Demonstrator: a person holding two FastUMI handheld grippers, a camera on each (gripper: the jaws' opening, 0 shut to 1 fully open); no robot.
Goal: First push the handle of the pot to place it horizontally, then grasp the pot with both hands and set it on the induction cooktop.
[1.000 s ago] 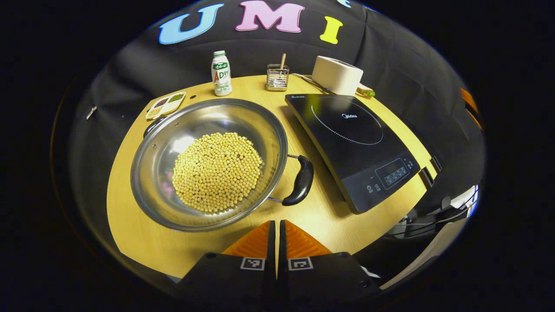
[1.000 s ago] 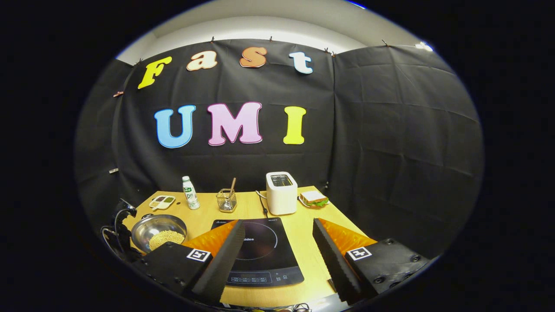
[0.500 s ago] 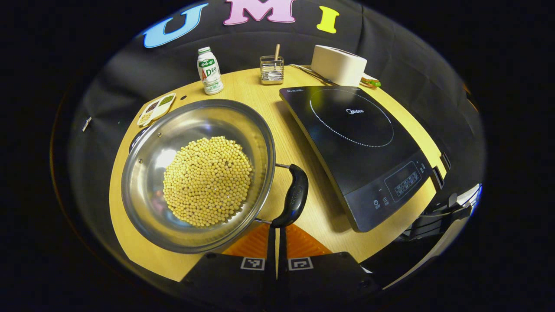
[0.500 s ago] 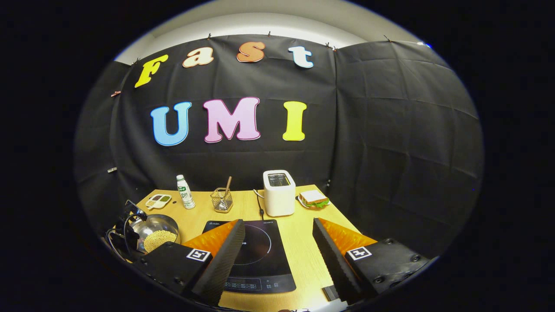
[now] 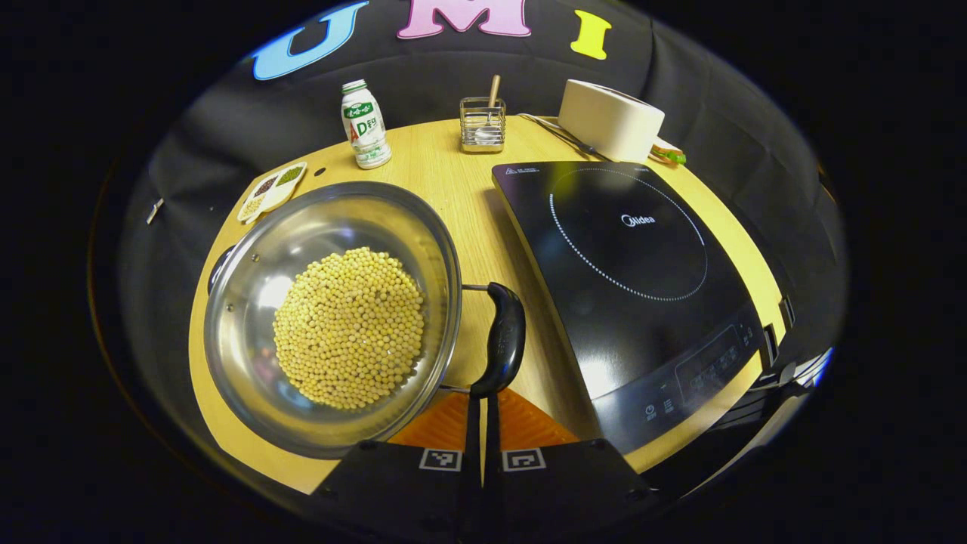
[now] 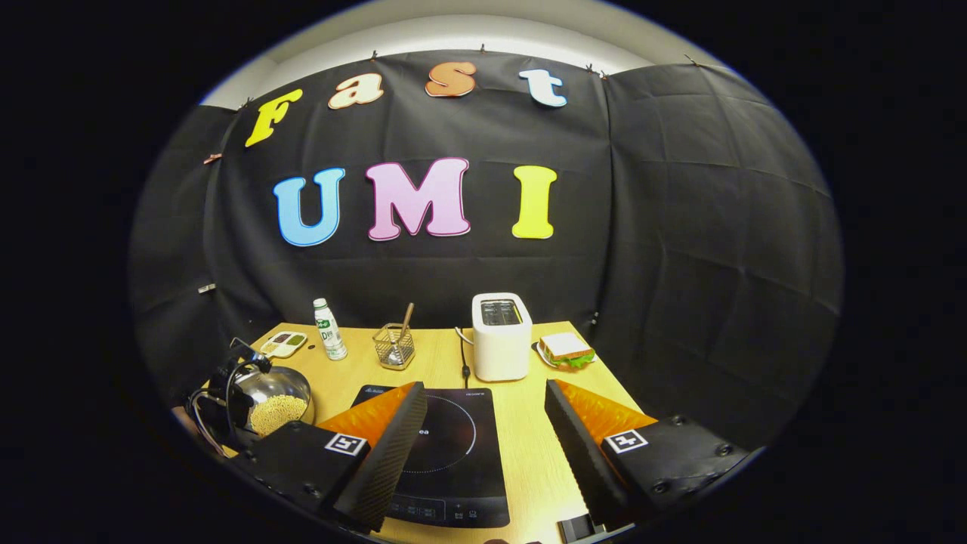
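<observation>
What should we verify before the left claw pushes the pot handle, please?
1. Left claw shut for pushing: ok.
2. Claw tips at the near end of the pot handle: ok; contact: cannot tell.
3. Handle horizontal: not ok.
4. Induction cooktop surface bare: ok.
5. Soybeans heaped inside the pot: ok.
6. Right claw open above the cooktop, away from the pot: ok.

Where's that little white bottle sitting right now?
In the left gripper view the bottle stands upright at the table's far edge, between the small sectioned dish and the wire holder.
</observation>
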